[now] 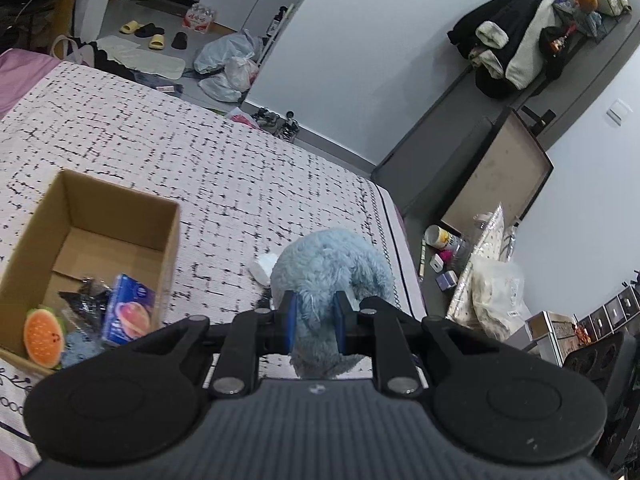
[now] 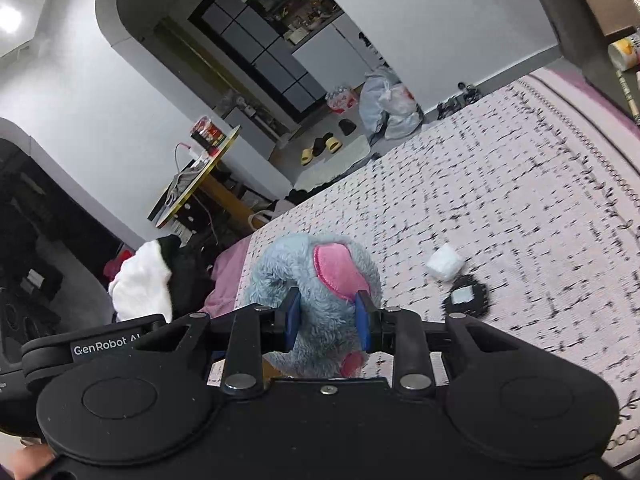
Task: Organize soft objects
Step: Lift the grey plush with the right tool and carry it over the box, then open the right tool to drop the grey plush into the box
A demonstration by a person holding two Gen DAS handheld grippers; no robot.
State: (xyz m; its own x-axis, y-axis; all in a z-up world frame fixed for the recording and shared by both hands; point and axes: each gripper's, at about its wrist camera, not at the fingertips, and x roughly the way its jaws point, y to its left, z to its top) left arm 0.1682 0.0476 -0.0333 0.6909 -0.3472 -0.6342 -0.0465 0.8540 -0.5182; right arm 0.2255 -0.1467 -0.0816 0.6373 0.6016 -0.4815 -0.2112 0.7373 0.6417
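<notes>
1. Left claw (image 1: 314, 322) pinched the blue plush toy (image 1: 328, 276), held above the bed (image 1: 160, 140).
2. Right claw (image 2: 326, 326) clamped the same toy (image 2: 312, 280) near its pink ear (image 2: 338, 270).
3. Cardboard box (image 1: 120, 208) sat on the bed, left of the toy, holding a watermelon plush (image 1: 42, 336) and a tissue pack (image 1: 128, 312).
4. White wad (image 2: 443, 262) and black coaster (image 2: 466, 296) lay on the bed, just beside each other.

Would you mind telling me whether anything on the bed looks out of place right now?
Two strays remain on the bedspread outside the cardboard box: a white wad and a small black frilly item. Both the left claw and right claw grip the blue plush toy.
</notes>
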